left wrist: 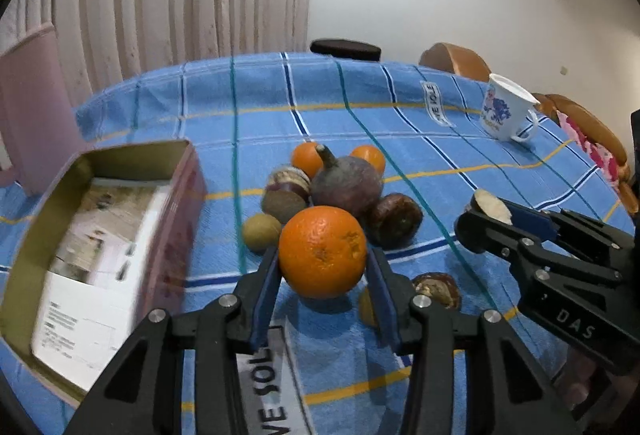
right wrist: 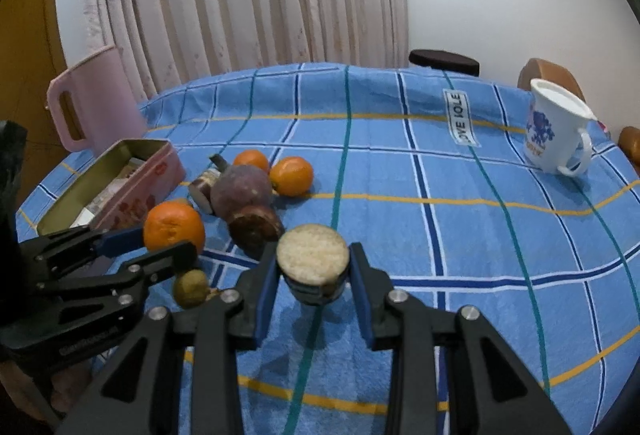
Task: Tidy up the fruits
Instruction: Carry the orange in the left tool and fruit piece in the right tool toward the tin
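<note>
Your left hand-held gripper (left wrist: 323, 277) is closed on the orange (left wrist: 322, 252), one blue pad on each side of its fat middle. The orange sits at 12 o'clock, straight ahead of the fingers, near the pile of fruit (left wrist: 346, 184) on the table (left wrist: 420, 123). An orange is round, firm and a bit heavy. Its skin is bumpy, so it will not slip much, but a ball can roll out if you grip it off the middle. Keep the pads on the widest part. Squeeze softly, because hard squeezing can bruise it

Your right hand-held gripper (right wrist: 313, 275) is shut tight on a cut piece (right wrist: 313, 263), with the pale cut face turned up. It hangs at 12 o'clock between the fingers. It looks light and stiff. The cut face may be wet and crumbly, so I would keep the pads on the dark skin at the sides

The open tin (left wrist: 120, 203) lies at 9 o'clock from the orange. It looks like the place to put fruit, but I cannot be sure
</note>
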The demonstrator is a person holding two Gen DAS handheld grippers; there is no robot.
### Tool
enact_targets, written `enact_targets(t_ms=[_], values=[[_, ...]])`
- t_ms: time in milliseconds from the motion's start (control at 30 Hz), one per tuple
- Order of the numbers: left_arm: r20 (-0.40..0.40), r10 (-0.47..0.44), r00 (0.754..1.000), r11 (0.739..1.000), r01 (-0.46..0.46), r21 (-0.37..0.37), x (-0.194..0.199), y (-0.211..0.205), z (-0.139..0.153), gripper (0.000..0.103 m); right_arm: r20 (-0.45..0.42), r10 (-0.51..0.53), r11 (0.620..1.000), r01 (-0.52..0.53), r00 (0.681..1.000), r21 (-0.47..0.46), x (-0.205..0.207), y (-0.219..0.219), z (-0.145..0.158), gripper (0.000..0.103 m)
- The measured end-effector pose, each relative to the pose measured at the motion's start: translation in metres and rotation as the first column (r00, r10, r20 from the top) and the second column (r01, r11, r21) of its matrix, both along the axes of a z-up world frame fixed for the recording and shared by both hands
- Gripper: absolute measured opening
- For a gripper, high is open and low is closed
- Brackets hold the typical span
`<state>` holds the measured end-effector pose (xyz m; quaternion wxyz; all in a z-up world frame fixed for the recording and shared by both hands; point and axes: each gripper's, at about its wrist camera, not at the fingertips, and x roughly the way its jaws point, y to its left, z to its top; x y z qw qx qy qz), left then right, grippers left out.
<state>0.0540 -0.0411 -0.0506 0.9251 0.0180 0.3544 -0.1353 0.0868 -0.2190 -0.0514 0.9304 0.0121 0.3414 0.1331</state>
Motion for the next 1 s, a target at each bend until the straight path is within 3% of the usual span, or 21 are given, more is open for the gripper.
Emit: enact_targets(t_ms=[433,1000], values=[[0.113,0.032,0.993,0.999,-0.032,-0.002,-0.014,0.02,0.013,0.045,0.037,0.031,0.999,-0.03,0.999,-0.027,-0.004,0.022,0.004,0.036],[0.172,0.127,0.977,0.992,-0.124,-0.028,-0.023,0.059,0.032,0.045,0.115,0.089,0.996,-0.09,0.989,0.003,-0.002,0.052,0.025,0.036]])
